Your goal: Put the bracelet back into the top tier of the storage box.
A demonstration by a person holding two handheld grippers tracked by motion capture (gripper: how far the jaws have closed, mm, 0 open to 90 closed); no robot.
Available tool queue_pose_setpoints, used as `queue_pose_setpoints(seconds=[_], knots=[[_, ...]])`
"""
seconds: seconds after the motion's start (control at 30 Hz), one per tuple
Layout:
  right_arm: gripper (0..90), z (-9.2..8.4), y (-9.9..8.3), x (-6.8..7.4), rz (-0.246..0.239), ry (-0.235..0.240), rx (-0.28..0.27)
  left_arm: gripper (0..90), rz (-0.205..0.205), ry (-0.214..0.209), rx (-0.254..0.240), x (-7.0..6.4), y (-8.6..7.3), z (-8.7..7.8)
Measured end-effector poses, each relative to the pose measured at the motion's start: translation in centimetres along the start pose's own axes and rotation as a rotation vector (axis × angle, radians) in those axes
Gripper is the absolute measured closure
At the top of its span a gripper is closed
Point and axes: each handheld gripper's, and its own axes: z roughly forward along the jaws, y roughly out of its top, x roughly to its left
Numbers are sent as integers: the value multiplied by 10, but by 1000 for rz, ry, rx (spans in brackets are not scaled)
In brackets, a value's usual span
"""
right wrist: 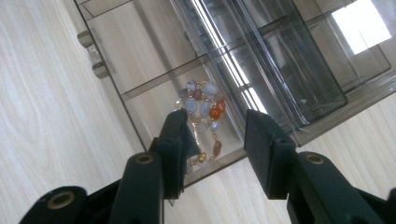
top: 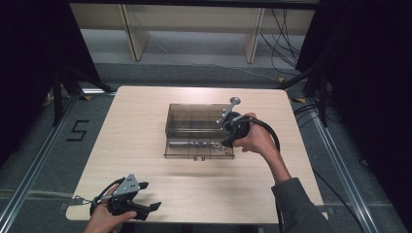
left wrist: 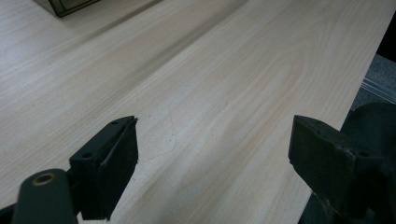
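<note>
Jaws on the right gripper [top: 228, 141] are standing apart over the near right corner of the smoky clear organizer box [top: 199, 130], seen from the high view, with the person's right hand [top: 256, 138] wrapping the gripper's body and tilting it down toward the box. That box is sitting near the middle of the tabletop [top: 145, 126]. Down at the near left edge, the left gripper [top: 145, 206] is resting low in the person's left hand [top: 104, 218], well apart from the box, its jaws spread with nothing in them.

Along the left gripper view, those two black jaws are gaping wide over bare pale wood [left wrist: 224, 93], and a corner of the box [left wrist: 70, 5] is peeking in at the top left.

Along the right gripper view, the right gripper [right wrist: 217, 140] is hanging just above a beaded bracelet [right wrist: 203, 109] of blue, white and orange beads, which is lying on the floor of the box's corner compartment [right wrist: 154, 93]. Both pads are released; the beads are showing between and beyond them, ungripped.
</note>
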Motion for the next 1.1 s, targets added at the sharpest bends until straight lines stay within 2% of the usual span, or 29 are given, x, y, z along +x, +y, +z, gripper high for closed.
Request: queue_pose_setpoints(seconds=[0.03,0.07,0.1,0.13,0.17,0.2,0.23,0.37,0.43,0.47,0.5,0.53,0.57,0.7,0.77,0.83,0.87,0.9,1.0,1.07,1.1], knots=[[585,-1,-1,0,-4,-1,-6,158,-4,-1,-3,0,0,0],[576,-2,-2,2,21,3,-6,158,-16,-9,-17,-1,0,1],[564,-3,-3,2,3,3,-12,159,8,-8,-18,0,0,0],[552,-4,-4,3,5,0,-12,158,12,-6,-14,1,0,0],[538,-5,-5,3,4,1,-14,158,-16,-7,-14,-1,0,0],[518,-6,-7,4,13,1,-15,158,-16,-6,-14,-1,0,0],[498,-7,-8,5,14,-2,-22,158,10,-7,-14,1,0,0],[416,-10,-15,6,47,-23,-45,158,7,-8,-16,0,0,0],[439,-14,-19,9,65,-32,-68,158,7,-9,-17,1,0,0],[429,-15,-22,10,58,-30,-78,158,7,-8,-17,0,0,0],[421,-16,-24,12,80,-26,-92,158,-8,-9,-17,-1,0,1],[412,-17,-26,13,83,-29,-108,158,-15,-9,-16,-1,0,1],[403,-17,-28,15,98,-24,-118,158,8,-8,-17,0,0,0],[383,-17,-36,19,101,-27,-160,158,-2,-10,-23,0,0,1],[366,-19,-40,22,118,-26,-154,158,6,-9,-16,1,0,1],[361,-19,-43,23,109,-24,-164,158,5,-6,-12,0,0,0],[355,-19,-46,24,111,-27,-166,158,-19,-8,-15,-1,0,1],[354,-18,-47,24,105,-26,-179,158,0,-8,-17,0,0,1],[343,-18,-52,28,148,-29,-181,158,12,-5,-11,1,0,0],[336,-19,-54,30,156,-34,-194,158,8,-7,-14,1,0,1],[335,-18,-55,29,133,-28,-203,158,7,-8,-15,0,0,1]])
